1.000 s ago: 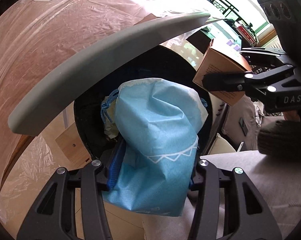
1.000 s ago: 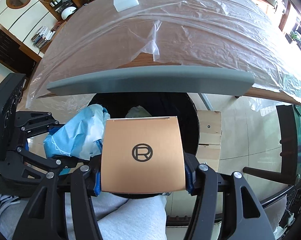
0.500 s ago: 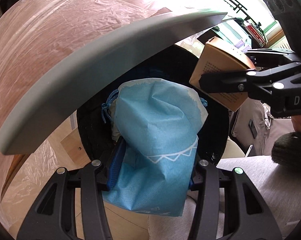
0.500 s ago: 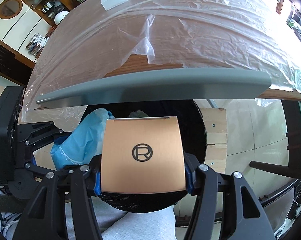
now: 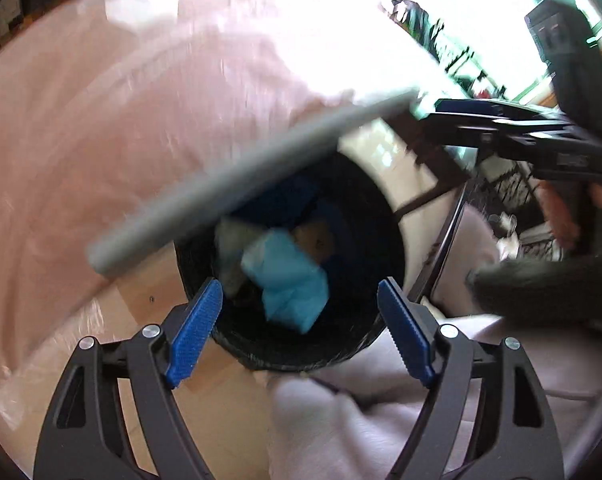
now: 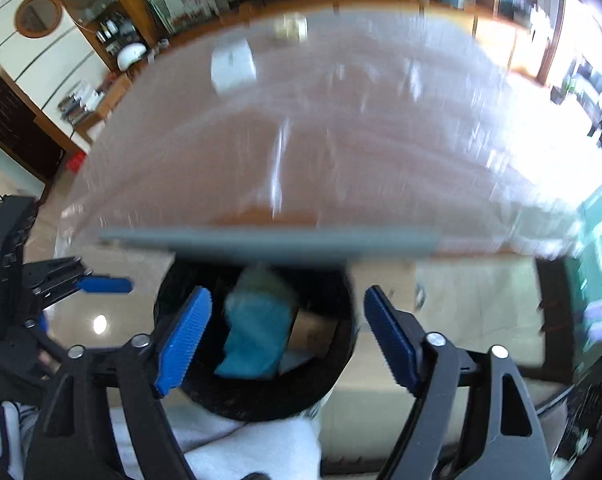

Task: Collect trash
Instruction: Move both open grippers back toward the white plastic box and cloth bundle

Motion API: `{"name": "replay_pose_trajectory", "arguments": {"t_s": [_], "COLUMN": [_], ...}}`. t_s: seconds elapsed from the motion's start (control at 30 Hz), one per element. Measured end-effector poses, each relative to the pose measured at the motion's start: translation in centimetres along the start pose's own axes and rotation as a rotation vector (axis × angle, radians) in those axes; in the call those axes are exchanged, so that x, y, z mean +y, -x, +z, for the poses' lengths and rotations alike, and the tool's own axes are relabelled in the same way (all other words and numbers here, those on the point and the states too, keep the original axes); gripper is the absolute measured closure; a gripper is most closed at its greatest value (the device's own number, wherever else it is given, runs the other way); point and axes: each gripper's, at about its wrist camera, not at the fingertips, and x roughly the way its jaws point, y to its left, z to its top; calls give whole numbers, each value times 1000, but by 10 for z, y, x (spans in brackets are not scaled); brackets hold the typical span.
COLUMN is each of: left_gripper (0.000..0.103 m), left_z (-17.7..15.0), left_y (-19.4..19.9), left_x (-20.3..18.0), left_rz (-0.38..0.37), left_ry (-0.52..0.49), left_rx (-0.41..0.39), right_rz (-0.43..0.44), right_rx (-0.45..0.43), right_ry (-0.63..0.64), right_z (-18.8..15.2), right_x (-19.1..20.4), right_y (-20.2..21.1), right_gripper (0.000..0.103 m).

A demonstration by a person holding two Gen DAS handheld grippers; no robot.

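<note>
Blue pads on both claws are spreading apart with nothing between them: your left claw (image 5: 299, 322) and your right claw (image 6: 287, 334) are each opening over the black bin (image 6: 343, 380) and hold no trash. Straight ahead of the right claw, down inside the bin, lie the blue bag (image 6: 257, 332) and the brown box (image 6: 311, 334), the box just right of the bag and touching it. Ahead of the left claw the same bag (image 5: 289, 280) sits in the bin mouth. Beyond both claws a grey bar (image 6: 269, 242) crosses the bin's far edge, with the plastic-covered table (image 6: 341, 140) past it. Your risks from here look small: the views are smeared, so a quick swing could clip that bar or knock the claws together, since the left one sits close on the right claw's left.
</note>
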Motion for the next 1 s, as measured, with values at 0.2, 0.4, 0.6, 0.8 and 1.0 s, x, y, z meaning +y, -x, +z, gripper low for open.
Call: {"name": "replay_pose_trajectory", "arguments": {"t_s": [0.2, 0.4, 0.6, 0.8, 1.0], "left_gripper": [6, 6, 6, 6, 6], "left_z": [61, 126, 173, 195, 202], "left_y": [28, 16, -10, -22, -26], "left_x": [23, 65, 95, 107, 116], "left_rz": [145, 281, 396, 483, 491], "left_ry": [138, 280, 327, 349, 370], "left_rx": [-229, -278, -251, -251, -263], "right_rz": [-99, -129, -89, -102, -92], "right_rx": [-190, -255, -219, -144, -98], "right_ry": [84, 137, 127, 141, 155], "right_z": [75, 174, 252, 294, 309], "right_x": [-1, -3, -10, -8, -5], "right_y": [10, -25, -79, -138, -175], "right_gripper": [8, 7, 7, 18, 27]}}
